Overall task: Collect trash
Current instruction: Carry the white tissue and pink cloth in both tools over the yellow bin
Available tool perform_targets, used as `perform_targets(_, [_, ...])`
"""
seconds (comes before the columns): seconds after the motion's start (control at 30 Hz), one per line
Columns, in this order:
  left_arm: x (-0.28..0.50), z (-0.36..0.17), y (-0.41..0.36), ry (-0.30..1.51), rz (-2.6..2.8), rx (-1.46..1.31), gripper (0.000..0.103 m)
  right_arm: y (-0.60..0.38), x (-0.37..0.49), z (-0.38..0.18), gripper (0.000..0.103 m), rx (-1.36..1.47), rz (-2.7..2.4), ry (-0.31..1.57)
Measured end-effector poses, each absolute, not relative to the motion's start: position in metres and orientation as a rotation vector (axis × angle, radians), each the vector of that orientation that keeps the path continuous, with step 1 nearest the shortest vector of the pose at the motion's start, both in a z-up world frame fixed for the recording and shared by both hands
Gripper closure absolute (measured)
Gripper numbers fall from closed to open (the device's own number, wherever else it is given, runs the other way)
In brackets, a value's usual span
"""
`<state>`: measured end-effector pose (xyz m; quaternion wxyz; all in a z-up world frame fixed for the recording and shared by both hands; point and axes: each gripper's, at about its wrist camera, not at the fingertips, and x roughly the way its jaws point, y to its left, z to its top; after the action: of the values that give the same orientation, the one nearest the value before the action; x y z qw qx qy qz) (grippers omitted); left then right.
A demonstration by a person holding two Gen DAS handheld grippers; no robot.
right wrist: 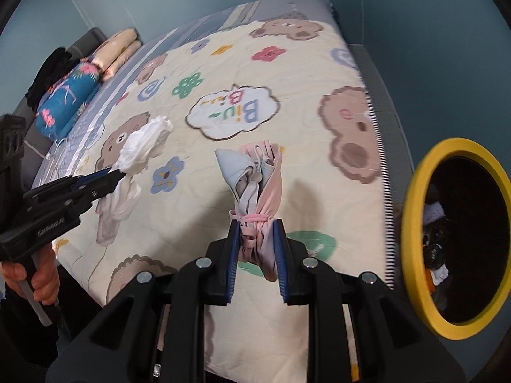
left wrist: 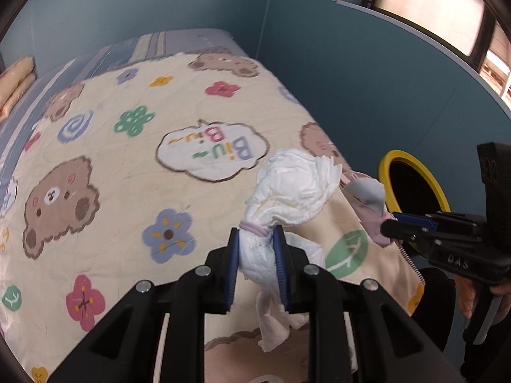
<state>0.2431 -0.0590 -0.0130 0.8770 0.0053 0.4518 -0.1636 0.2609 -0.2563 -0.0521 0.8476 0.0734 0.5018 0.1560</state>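
I've got two bits of trash off the bed at once. The white crumpled tissue wad (left wrist: 289, 191) sits low and centre in the left wrist view, pinched at its narrow waist between the blue pads (left wrist: 234, 263) of my left hand-held gripper (left wrist: 255, 249), jaws narrow and clamped on it; a pink elastic band (left wrist: 254, 227) wraps the wad just above the pads, and its tail hangs below them. In the right wrist view that same wad (right wrist: 143, 143) shows at middle left, poking out of the left gripper's tip (right wrist: 111, 174), with a hand (right wrist: 35, 274) on the grip at lower left.

The second piece, a pink and pale blue cloth bundle (right wrist: 255, 185), stands in the centre of the right wrist view, squeezed between the pads of my right hand-held gripper (right wrist: 255, 245), jaws narrow and closed on it. From the left camera the bundle (left wrist: 367, 201) appears at middle right, held by the right gripper (left wrist: 396, 226).

Just beside it on the right is the yellow-rimmed bin (right wrist: 415, 239), its dark mouth showing some rubbish inside; it also peeks in at the right of the left view (left wrist: 388, 162).

Below everything lies the bed's cream quilt (left wrist: 127, 166) with bears, flowers and a "Biu Biu" cloud. Folded pillows (right wrist: 118, 51) and a blue flowered roll (right wrist: 70, 95) lie at upper left, against teal walls (left wrist: 335, 79).
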Motion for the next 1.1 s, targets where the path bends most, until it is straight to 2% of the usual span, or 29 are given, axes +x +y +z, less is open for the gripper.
perform_targets(0.7, [0.257,0.01,-0.228,0.845,-0.553,0.17,0.083,-0.424,0.255,-0.041,0.083,0.291,0.034,0.943])
perform_targets(1.1, [0.277,-0.008,-0.303,0.876,-0.632,0.194,0.083,-0.493,0.247,-0.042,0.082,0.337,-0.063,0.909])
